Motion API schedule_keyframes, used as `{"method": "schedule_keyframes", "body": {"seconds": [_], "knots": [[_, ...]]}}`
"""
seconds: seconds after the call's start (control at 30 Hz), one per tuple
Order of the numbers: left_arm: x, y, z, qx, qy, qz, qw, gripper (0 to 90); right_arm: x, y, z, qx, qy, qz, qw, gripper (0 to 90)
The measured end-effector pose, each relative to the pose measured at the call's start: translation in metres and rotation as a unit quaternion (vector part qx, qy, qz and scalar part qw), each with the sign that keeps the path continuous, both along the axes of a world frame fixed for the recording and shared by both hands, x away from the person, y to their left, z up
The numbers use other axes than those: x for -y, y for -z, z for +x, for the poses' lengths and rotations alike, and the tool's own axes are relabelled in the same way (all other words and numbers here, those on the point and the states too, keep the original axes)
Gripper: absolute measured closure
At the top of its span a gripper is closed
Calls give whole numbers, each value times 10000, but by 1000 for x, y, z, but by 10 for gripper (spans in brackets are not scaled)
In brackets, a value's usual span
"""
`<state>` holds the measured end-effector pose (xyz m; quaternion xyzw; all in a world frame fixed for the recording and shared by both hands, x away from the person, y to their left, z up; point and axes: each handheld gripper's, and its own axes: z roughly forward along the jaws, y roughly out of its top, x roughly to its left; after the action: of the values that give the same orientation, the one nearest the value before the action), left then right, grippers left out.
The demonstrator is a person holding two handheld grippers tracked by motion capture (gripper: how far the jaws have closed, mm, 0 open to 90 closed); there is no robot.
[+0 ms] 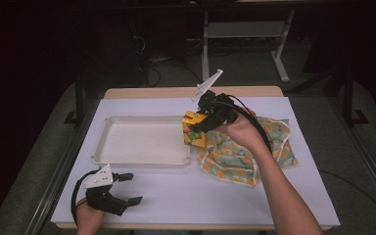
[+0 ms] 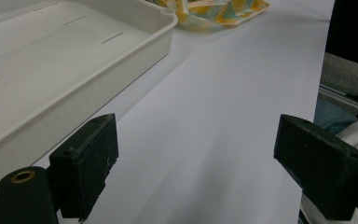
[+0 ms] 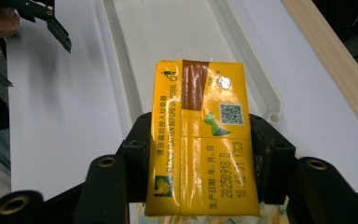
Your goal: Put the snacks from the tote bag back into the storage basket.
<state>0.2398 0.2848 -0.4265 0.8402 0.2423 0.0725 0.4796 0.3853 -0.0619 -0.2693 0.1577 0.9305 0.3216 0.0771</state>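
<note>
Two tools work at the bench (image 1: 176, 196). At centre frame of the high view the right tool (image 1: 199, 123) clamps a yellow carton (image 1: 194, 131) over the right rim of the tray (image 1: 142, 159), beside a patterned cloth (image 1: 245, 156). At lower left the left tool (image 1: 127, 188) rests with jaws wide apart and empty. The carton looks glossy, so I judge it could slip or tilt if lowered fast, or catch the rim. In the right gripper view the pads (image 3: 137, 154) press the carton's (image 3: 205, 140) narrow sides, a detail the high view blurs.
</note>
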Motion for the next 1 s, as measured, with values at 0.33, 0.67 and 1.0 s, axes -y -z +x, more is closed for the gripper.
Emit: {"method": "schedule_keyframes", "body": {"seconds": [0.33, 0.67, 1.0], "knots": [[0, 0, 0, 9, 20, 0, 10000, 132, -13, 3, 4, 11, -177, 5, 9998, 491], [0, 0, 0, 5, 16, -35, 10000, 132, -28, 8, 9, -26, -359, -9, 9994, 491], [-1, 0, 0, -14, 5, -41, 10000, 132, -40, 14, 13, -84, -476, 5, 9988, 491]]}}
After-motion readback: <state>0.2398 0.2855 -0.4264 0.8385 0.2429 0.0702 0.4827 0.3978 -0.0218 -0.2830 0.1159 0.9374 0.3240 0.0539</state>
